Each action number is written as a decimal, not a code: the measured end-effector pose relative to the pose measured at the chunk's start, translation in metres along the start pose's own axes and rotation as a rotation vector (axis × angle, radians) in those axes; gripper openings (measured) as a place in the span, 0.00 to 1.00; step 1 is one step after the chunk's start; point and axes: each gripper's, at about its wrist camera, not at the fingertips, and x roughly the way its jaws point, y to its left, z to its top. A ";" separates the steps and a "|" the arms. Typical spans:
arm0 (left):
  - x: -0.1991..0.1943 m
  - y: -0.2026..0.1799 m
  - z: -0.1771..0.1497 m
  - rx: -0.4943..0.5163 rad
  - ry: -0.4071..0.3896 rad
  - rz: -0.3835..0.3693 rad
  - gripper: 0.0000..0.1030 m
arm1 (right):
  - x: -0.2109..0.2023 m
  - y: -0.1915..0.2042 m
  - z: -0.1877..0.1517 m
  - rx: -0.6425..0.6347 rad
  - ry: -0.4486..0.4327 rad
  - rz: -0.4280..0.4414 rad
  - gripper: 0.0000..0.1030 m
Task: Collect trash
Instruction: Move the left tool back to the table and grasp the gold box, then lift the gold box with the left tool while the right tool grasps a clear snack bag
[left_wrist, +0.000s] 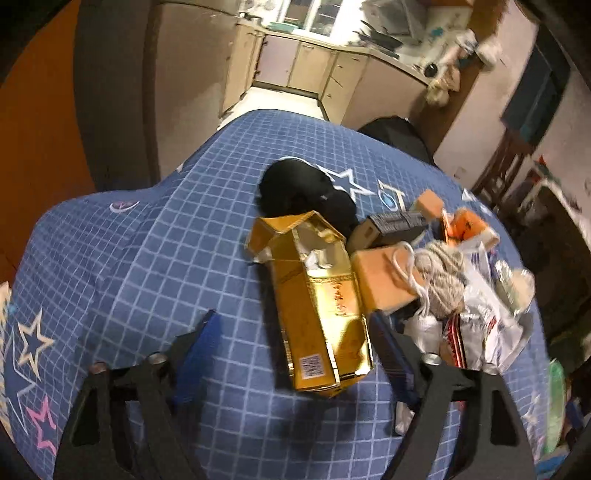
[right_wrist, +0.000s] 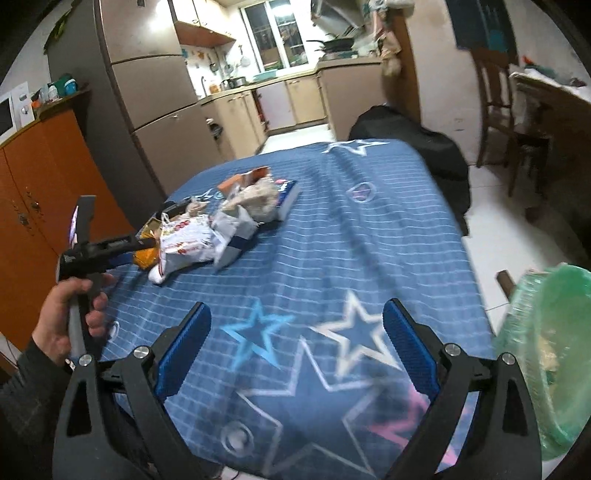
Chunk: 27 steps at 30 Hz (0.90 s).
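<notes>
Both grippers (left_wrist: 291, 325) (right_wrist: 297, 321) gape; gold carton (left_wrist: 319, 310) hides litter behind

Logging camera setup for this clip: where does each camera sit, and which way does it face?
Left wrist: rides the left gripper, looking down at the gold box and trash pile; open jaws show.
Right wrist: rides the right gripper, facing across the table toward the kitchen; open jaws and left hand show.
Shared: tablecloth, trash pile, kitchen.
</notes>
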 end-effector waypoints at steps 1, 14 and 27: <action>0.002 -0.006 0.001 0.015 -0.005 0.008 0.65 | 0.006 0.003 0.005 -0.004 0.003 0.016 0.88; -0.037 -0.002 -0.030 0.063 -0.048 -0.041 0.25 | 0.078 0.027 0.055 0.069 0.055 0.161 0.84; -0.041 0.005 -0.035 0.066 -0.052 -0.062 0.24 | 0.165 0.034 0.108 0.115 0.214 0.061 0.57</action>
